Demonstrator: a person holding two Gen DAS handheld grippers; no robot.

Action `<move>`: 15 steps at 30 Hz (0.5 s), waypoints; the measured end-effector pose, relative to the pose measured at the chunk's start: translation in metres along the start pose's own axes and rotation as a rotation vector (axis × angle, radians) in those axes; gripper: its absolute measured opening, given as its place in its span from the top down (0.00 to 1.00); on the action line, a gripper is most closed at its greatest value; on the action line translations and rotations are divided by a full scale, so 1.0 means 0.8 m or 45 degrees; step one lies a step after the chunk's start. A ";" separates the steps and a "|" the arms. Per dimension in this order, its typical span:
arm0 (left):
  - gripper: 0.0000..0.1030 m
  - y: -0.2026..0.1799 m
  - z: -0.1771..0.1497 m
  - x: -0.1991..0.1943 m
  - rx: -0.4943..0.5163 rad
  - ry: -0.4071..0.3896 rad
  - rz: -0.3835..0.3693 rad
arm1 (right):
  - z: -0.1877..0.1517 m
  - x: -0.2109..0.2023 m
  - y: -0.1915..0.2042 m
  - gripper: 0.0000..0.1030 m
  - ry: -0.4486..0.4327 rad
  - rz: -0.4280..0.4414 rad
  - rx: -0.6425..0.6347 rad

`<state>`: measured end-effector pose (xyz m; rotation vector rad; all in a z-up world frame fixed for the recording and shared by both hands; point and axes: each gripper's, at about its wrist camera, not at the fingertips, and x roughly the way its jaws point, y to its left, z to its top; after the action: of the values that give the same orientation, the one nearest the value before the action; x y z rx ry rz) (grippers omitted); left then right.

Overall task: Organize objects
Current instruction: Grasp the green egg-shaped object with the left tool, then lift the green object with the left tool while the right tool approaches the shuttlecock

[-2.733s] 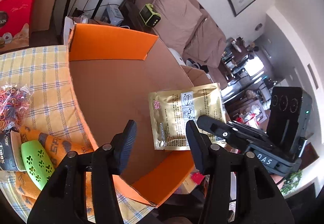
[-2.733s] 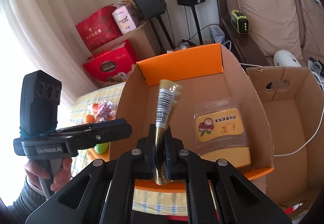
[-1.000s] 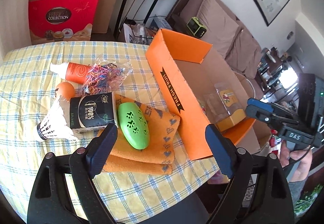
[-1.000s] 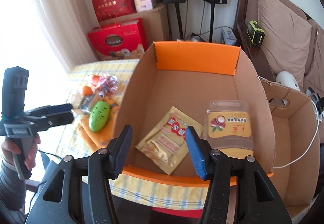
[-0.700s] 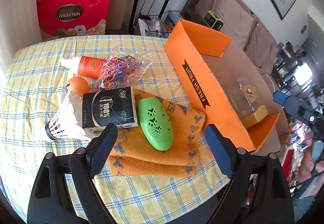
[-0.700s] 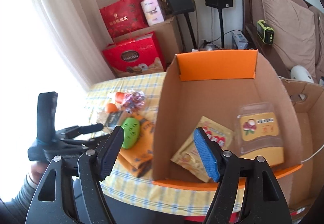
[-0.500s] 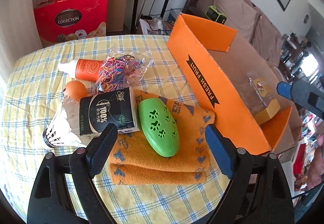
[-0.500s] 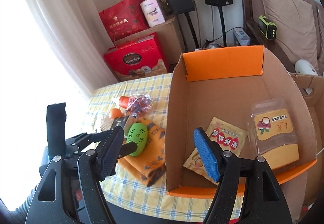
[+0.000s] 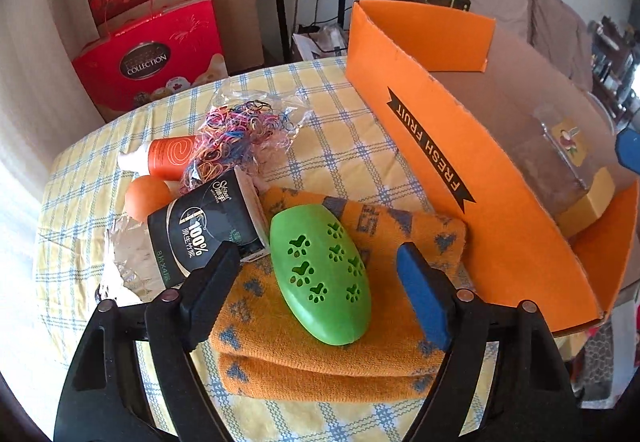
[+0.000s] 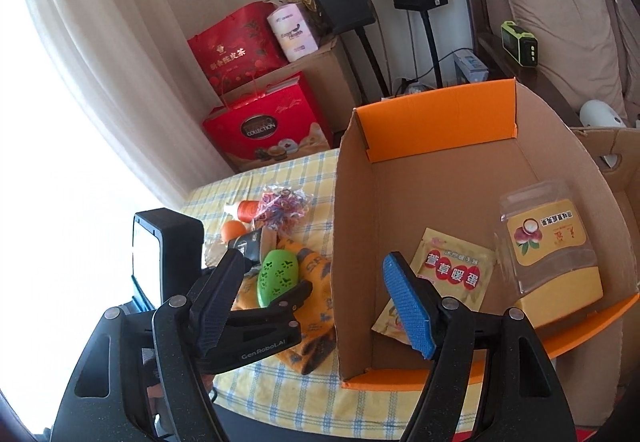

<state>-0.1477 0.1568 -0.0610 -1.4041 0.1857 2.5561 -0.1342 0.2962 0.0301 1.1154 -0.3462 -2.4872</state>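
Checked-cloth surface [image 9: 352, 146]: my left hand-held gripper [image 9: 316, 290], narrowing but unclenched, now straddles green paw-print case [image 9: 320, 274]; grasp next.

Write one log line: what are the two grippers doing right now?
left gripper: closing around green case, not gripping | right gripper: open, empty | box: two packets

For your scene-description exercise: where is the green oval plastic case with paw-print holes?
In the left wrist view, the green oval plastic case lies on the folded orange towel, between the black tissue pack and the orange cardboard box.
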 end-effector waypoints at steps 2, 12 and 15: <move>0.58 -0.003 -0.004 0.002 0.018 0.000 0.014 | 0.000 -0.001 -0.002 0.28 -0.002 -0.005 0.003; 0.58 0.029 -0.028 -0.020 -0.131 -0.038 -0.241 | -0.007 0.000 0.000 0.28 0.011 -0.008 -0.009; 0.58 0.046 -0.032 -0.041 -0.163 -0.074 -0.288 | -0.005 0.002 0.003 0.28 0.011 0.002 -0.013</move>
<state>-0.1188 0.1113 -0.0466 -1.3080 -0.1415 2.4535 -0.1319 0.2930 0.0274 1.1211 -0.3315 -2.4792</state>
